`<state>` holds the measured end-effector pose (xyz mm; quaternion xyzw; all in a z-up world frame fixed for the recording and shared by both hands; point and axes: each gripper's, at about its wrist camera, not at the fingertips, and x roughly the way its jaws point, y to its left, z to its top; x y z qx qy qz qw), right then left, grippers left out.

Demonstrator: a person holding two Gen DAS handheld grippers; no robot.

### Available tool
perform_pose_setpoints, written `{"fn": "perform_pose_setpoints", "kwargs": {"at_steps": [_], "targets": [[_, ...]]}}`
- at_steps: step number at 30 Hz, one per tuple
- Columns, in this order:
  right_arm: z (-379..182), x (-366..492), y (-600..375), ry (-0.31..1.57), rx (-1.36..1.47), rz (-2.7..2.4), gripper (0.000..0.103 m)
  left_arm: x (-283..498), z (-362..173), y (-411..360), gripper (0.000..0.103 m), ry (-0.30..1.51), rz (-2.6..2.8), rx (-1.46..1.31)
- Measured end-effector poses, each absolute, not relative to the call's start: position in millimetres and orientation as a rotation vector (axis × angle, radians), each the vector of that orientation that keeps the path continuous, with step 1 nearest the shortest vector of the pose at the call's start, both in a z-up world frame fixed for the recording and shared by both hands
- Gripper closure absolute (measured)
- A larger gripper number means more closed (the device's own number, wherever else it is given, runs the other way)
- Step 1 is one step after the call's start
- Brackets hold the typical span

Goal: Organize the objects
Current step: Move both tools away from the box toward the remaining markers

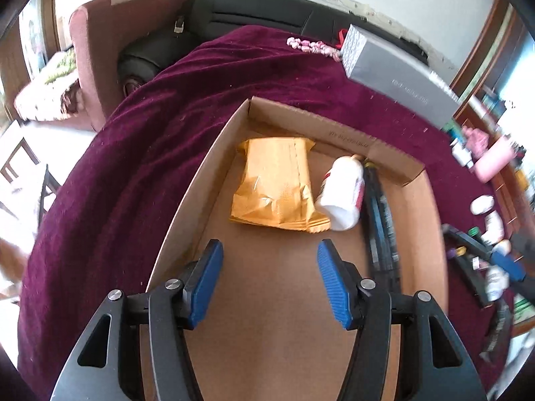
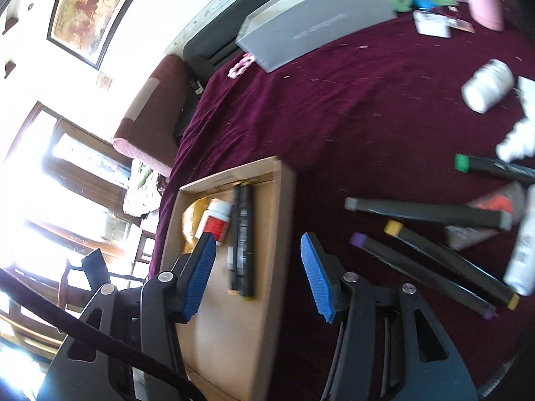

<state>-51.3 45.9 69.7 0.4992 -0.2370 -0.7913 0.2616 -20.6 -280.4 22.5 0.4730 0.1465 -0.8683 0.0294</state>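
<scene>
Left wrist view: the left gripper [image 1: 270, 260] hangs over a cardboard box [image 1: 214, 153] on the maroon-draped worktop [image 1: 140, 140], its blue pads spread with nothing between them. Inside the box, at 12 o'clock from the gripper, lies a yellow packet [image 1: 276, 183]; a white bottle [image 1: 342, 193] touches it on the 3 o'clock side, and dark markers [image 1: 381, 230] lie just beyond the bottle. A grey box [image 1: 398, 73] sits at 1 o'clock, near the worktop's far edge.

Right wrist view: the right gripper [image 2: 257, 260] is spread and empty, above the cardboard box's near-right wall. More markers [image 2: 424, 214] lie loose on the cloth at 3 o'clock, well apart from the box. A white jar [image 2: 488, 85] lies on its side at 2 o'clock
</scene>
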Motion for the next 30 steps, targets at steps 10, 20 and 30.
{"fn": "perform_pose_setpoints", "kwargs": {"at_steps": [10, 20, 30], "targets": [[57, -27, 141, -0.606, 1.388, -2.21, 0.047, 53, 104, -236, 0.042, 0.707, -2.956, 1.21], [25, -63, 139, -0.692, 1.437, -2.045, 0.047, 73, 104, -147, 0.042, 0.607, -3.089, 1.339], [10, -40, 109, -0.693, 1.509, -1.76, 0.041, 77, 89, -139, 0.042, 0.555, -3.045, 1.425]]}}
